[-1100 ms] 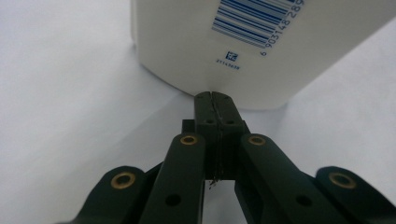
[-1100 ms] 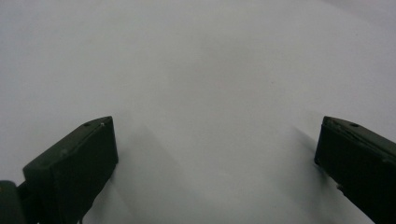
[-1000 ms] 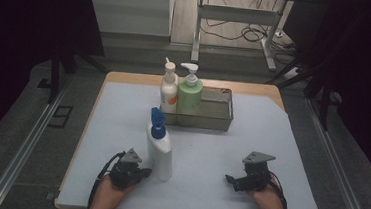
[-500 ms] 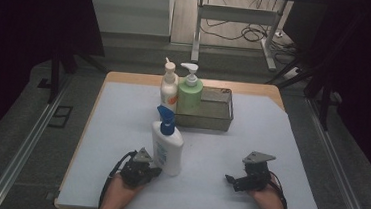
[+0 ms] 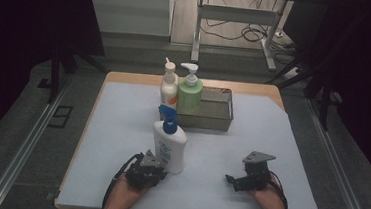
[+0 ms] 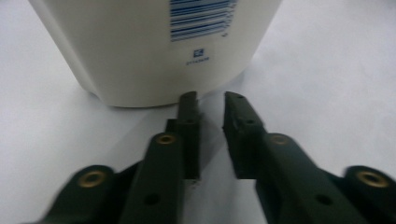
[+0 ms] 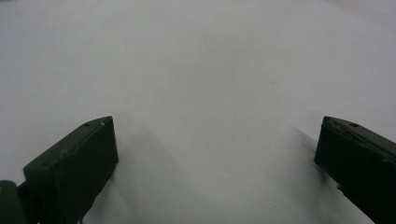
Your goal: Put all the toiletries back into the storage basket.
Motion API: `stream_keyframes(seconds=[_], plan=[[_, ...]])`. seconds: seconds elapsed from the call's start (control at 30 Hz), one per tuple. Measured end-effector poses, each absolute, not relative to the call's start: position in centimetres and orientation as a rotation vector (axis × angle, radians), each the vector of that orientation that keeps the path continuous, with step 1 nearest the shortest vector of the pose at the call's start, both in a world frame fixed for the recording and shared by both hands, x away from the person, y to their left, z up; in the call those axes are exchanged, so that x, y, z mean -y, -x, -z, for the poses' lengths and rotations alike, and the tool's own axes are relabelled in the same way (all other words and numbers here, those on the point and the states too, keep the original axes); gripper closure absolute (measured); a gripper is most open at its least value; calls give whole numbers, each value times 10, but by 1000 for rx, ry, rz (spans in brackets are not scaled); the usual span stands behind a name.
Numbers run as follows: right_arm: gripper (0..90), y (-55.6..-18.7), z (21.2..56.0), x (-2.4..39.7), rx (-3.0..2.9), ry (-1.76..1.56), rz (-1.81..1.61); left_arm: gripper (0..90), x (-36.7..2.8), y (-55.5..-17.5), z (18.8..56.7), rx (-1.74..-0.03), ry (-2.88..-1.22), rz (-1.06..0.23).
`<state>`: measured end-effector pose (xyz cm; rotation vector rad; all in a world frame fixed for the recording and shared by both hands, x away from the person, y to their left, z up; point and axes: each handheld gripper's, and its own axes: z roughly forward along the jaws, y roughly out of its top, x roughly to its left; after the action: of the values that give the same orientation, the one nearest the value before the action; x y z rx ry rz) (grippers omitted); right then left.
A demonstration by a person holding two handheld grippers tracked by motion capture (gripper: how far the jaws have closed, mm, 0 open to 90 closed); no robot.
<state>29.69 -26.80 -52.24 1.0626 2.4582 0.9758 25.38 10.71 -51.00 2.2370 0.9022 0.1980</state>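
Observation:
A white bottle (image 5: 169, 151) with a blue spray top stands upright on the white mat, near the front and left of centre. My left gripper (image 5: 156, 168) lies low on the mat just in front of the bottle's base. In the left gripper view its tips (image 6: 211, 98) sit right at the foot of the bottle (image 6: 154, 51), which shows a barcode. Its jaws have just been opening; a narrow gap shows and nothing is between them. My right gripper (image 5: 230, 179) rests on the mat at the front right. It (image 7: 217, 135) is wide open over bare mat.
A metal mesh tray (image 5: 222, 118) stands at the back centre with a green pump bottle (image 5: 190, 95) at its left end. A white bottle with an orange label (image 5: 169, 87) stands by that end. The mat (image 5: 116, 124) covers a wooden table.
My left hand has moved right along the front of the mat. The spray bottle has shifted slightly right and turned its broad face to the camera. The right hand has kept still.

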Motion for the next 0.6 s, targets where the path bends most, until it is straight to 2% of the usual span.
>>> stream_keyframes(seconds=[0.3, 0.4, 0.6], plan=[[8, -296, 521, 268, -2465, -1059, -974, 528, -117, -242, 507, -925, -2222, -223], [13, -295, 520, 267, -2478, -1045, -976, 491, -124, -239, 508, -952, -2205, -237], [24, -290, 516, 263, -2491, -989, -998, 365, -137, -238, 510, -1009, -2182, -301]])
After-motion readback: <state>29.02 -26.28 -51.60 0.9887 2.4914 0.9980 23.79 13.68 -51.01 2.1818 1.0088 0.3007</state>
